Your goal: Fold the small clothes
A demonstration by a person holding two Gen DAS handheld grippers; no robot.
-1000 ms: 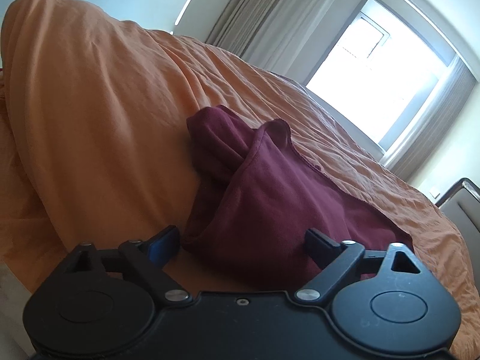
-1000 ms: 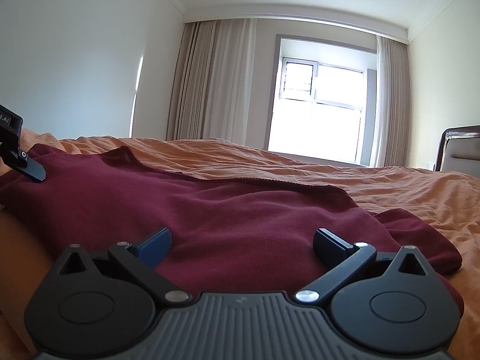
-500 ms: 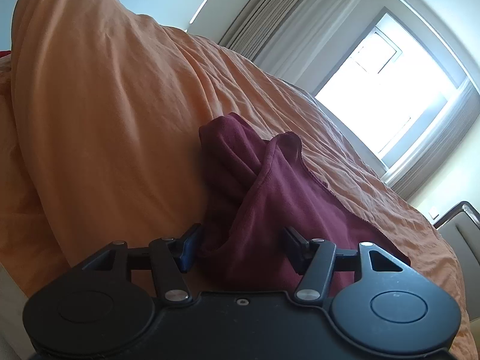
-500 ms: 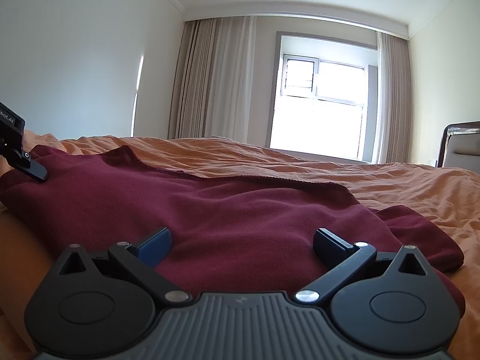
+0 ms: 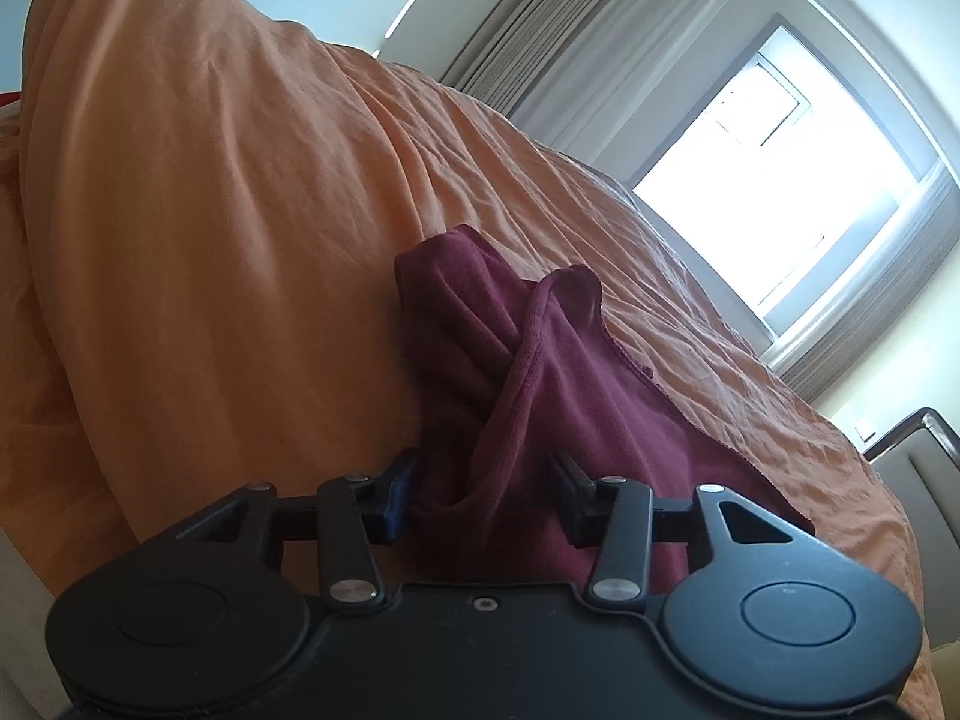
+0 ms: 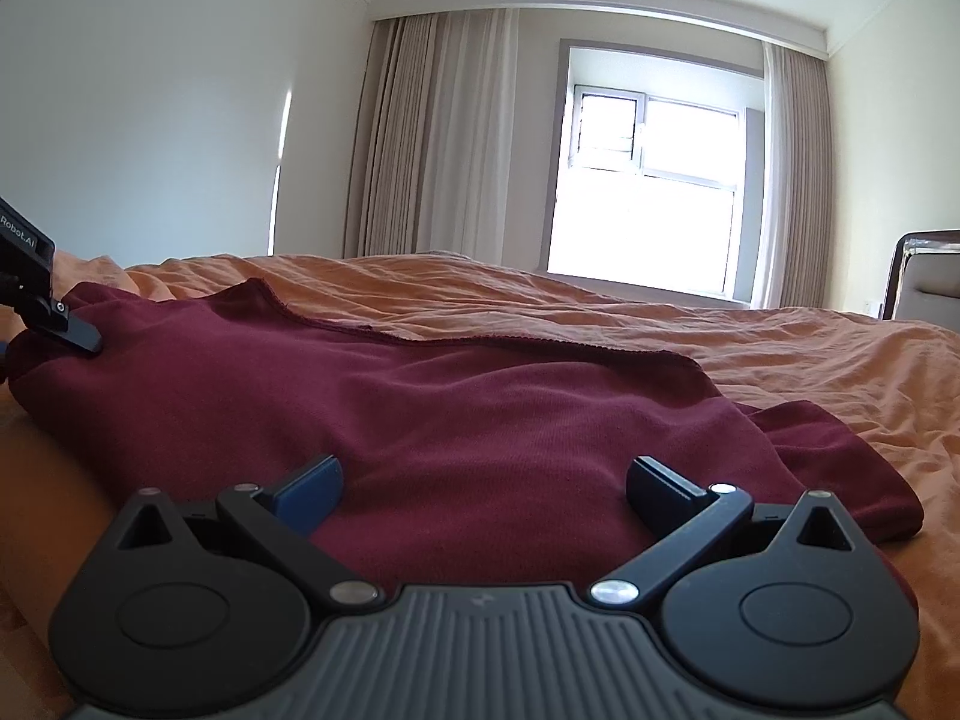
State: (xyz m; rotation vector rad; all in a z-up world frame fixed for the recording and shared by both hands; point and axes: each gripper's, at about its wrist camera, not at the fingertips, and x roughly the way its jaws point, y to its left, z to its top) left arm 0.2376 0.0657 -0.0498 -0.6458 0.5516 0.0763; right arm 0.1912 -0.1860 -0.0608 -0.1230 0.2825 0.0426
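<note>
A dark red garment (image 6: 456, 420) lies spread on an orange bedspread (image 6: 780, 348). In the left wrist view its bunched left end (image 5: 516, 372) sits between the fingers of my left gripper (image 5: 486, 495), which have narrowed onto the cloth. My right gripper (image 6: 483, 480) is open, its fingers resting over the garment's near edge, nothing pinched. The left gripper's finger (image 6: 72, 333) shows at the far left of the right wrist view, pressed on the garment's corner.
The orange bedspread (image 5: 210, 240) rises in a big hump left of the garment. A window (image 6: 648, 198) with curtains (image 6: 432, 138) is behind the bed. A chair back (image 6: 930, 276) stands at the right.
My left gripper's fingers have closed in from wide open onto the bunched end of the garment. The right gripper has stayed open and still.
</note>
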